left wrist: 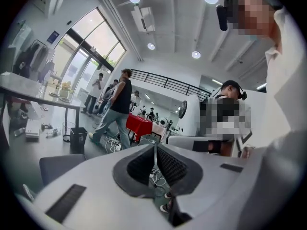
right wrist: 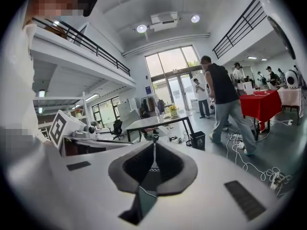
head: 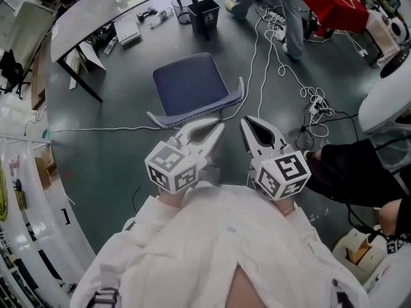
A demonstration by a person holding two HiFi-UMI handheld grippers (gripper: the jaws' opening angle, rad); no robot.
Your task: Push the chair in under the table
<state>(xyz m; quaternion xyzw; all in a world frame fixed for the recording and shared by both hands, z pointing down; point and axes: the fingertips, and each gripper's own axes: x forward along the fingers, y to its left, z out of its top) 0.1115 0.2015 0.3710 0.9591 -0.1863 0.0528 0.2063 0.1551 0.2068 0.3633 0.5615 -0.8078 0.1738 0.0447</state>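
The chair, with a blue seat (head: 189,85) and a backrest whose top edge has a white pattern (head: 192,115), stands on the dark floor with its back towards me. The grey-topped table (head: 96,11) is beyond it at the upper left, apart from the chair. My left gripper (head: 220,128) and right gripper (head: 245,122) are side by side just behind the backrest, both shut and empty. I cannot tell whether they touch the backrest. The left gripper view shows the shut jaws (left wrist: 155,147) with the seat (left wrist: 57,166) at lower left. The right gripper view shows its shut jaws (right wrist: 154,140) facing the table (right wrist: 153,120).
A black waste bin (head: 204,13) stands by the table's near end. White cables (head: 270,56) and a power strip (head: 314,104) lie on the floor right of the chair. A person (head: 282,5) walks past a red-draped table (head: 334,2). A black sleeve (head: 359,172) reaches in at right.
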